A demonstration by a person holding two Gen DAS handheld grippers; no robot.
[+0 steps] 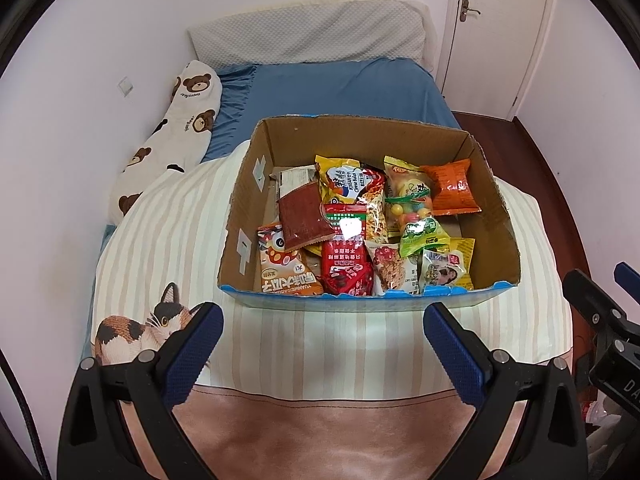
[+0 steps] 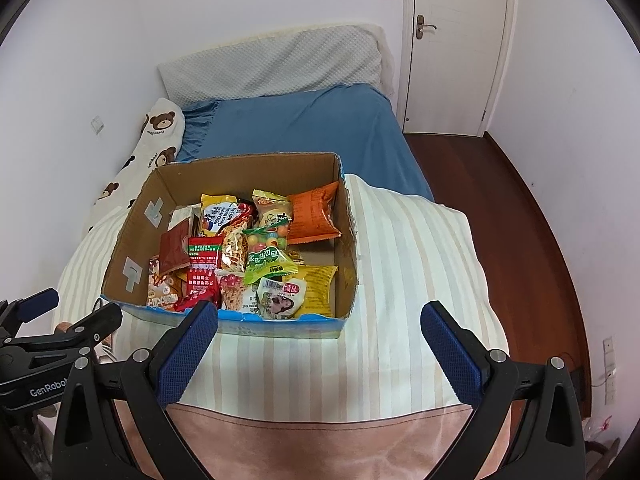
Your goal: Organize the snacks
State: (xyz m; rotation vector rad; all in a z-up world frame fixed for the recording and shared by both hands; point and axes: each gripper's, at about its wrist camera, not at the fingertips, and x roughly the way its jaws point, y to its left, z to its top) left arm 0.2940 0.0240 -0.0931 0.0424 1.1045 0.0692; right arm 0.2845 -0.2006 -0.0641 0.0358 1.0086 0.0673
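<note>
An open cardboard box (image 1: 496,216) (image 2: 348,240) sits on a striped quilt on the bed. It holds several snack packets: an orange bag (image 1: 452,192) (image 2: 314,214), a dark red flat packet (image 1: 304,216) (image 2: 174,250), a red packet (image 1: 346,270) (image 2: 202,276), a green packet (image 1: 422,236) (image 2: 270,266) and a yellow bag (image 1: 340,178) (image 2: 220,210). My left gripper (image 1: 324,324) is open and empty, just in front of the box. My right gripper (image 2: 320,324) is open and empty, at the box's near right corner.
The striped quilt (image 1: 168,232) (image 2: 416,264) has a cat print (image 1: 136,332). A bear-print pillow (image 1: 176,128) (image 2: 152,148) lies at the left wall. A grey pillow (image 1: 308,32) (image 2: 272,64) lies at the head of the blue sheet (image 1: 340,88). A door (image 2: 452,40) and wood floor (image 2: 500,208) are on the right.
</note>
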